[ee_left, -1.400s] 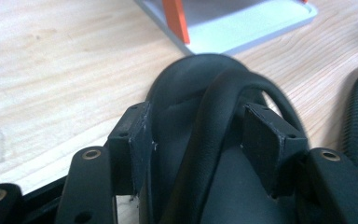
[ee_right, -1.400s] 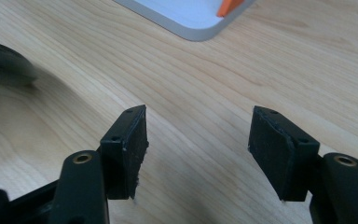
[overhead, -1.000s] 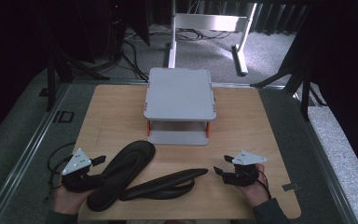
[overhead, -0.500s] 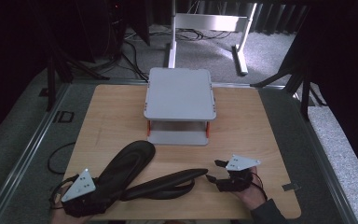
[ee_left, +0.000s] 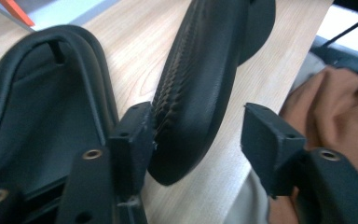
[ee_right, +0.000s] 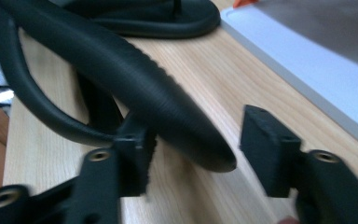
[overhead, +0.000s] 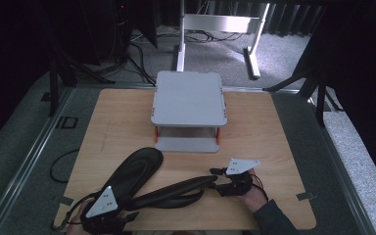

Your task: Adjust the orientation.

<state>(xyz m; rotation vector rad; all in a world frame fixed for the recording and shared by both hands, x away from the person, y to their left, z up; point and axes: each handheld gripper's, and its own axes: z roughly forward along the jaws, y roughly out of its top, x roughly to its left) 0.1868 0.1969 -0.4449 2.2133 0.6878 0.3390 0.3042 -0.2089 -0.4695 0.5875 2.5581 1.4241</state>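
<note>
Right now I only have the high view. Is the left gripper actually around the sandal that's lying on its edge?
Observer: Yes. The left gripper straddles one end of the on-edge sandal. Its jaws have just been closing. One touches the ridged sole edge and the other stands clear.
Operator: And the right one?
Observer: The right gripper has the sandal's other tip between its jaws, which have also just been closing. There is a gap on one side.
Operator: Is the second sandal in the way?
Observer: No. The flat sandal lies footbed up outside the left gripper's jaws, right beside the touching one.
</note>
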